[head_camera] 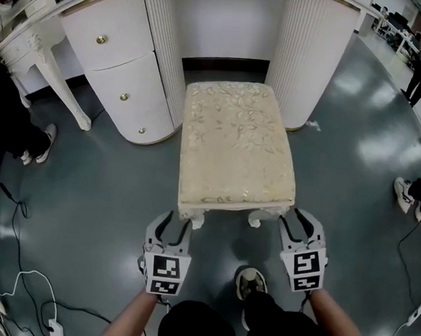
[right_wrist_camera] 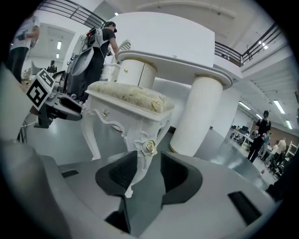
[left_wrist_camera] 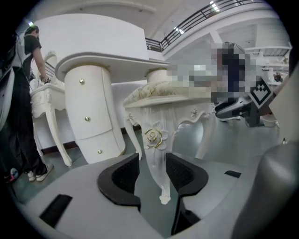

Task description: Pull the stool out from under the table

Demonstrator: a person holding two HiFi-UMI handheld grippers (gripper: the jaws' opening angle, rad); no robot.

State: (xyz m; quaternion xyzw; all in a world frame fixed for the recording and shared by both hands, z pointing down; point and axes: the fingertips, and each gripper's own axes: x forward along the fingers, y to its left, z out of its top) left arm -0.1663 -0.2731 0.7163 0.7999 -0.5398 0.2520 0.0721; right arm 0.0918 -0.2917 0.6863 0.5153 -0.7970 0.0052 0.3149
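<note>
Stool (head_camera: 237, 144) stood on floor, back end between counter (head_camera: 113, 63) pedestals, front end out toward person. Left claw (head_camera: 172, 223) low at front-left corner, released: carved leg (left_wrist_camera: 156, 158) sat between pads, sliver of floor showing beside it. Right claw (head_camera: 301, 222) at front-right corner, also released: other front leg (right_wrist_camera: 141, 161) lay against one pad, clear gap to other. Neither clamped. Person's shoe (head_camera: 251, 281) on floor between claws, near stool's front.

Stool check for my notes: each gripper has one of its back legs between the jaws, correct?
No: they are its front legs. The head view shows the left gripper and the right gripper at the near corners of the stool.
</note>
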